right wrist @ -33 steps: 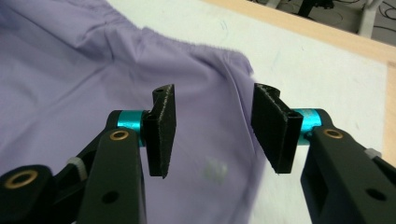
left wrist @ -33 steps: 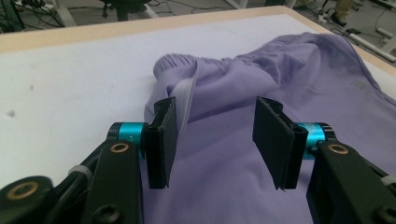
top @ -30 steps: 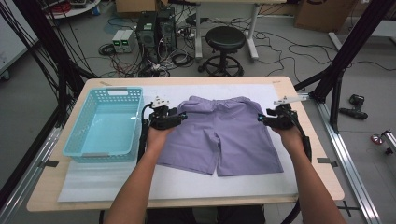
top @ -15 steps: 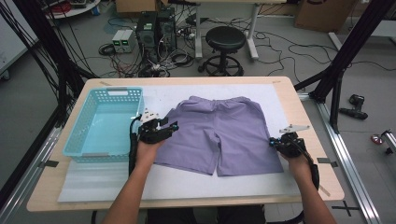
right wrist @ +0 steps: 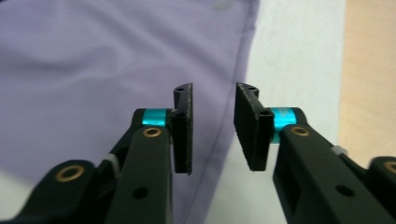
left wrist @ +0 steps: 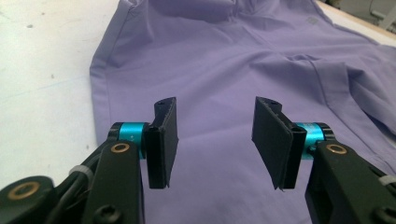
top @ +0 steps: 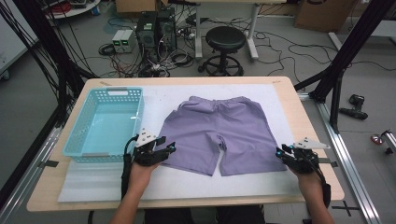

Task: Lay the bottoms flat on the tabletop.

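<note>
White padding [top: 224,184] covers the wooden table [top: 56,186], and a pair of purple shorts [top: 224,130] is laid flat on it, waistband at the far side and both leg hems toward the person. A turquoise basket [top: 74,140] stands just beside the shorts on the left, with nothing seen inside it.

The left gripper [top: 156,151] is positioned at the hem of the left leg; in the left gripper view its jaws stand apart above the fabric [left wrist: 233,70] with nothing clamped. The right gripper [top: 292,156] is positioned at the outer hem corner of the right leg. Its jaws have just been opening, a narrow gap is seen in the right gripper view [right wrist: 212,133], and the side seam [right wrist: 236,88] passes beneath that gap without being pressed.

Judged risks from this state:
- Only the top layer may be caught if the jaws are closed too high, so the leg would open instead of lifting as one.
- The right jaws straddle the seam edge; the grip may slip off onto the padding if closure is slightly outboard.
- Padding may be pinched with the cloth if the jaws are pressed down too hard.
- Uneven lifting by the two grippers may skew the fold.
- The basket may be nudged by the left hand.
</note>
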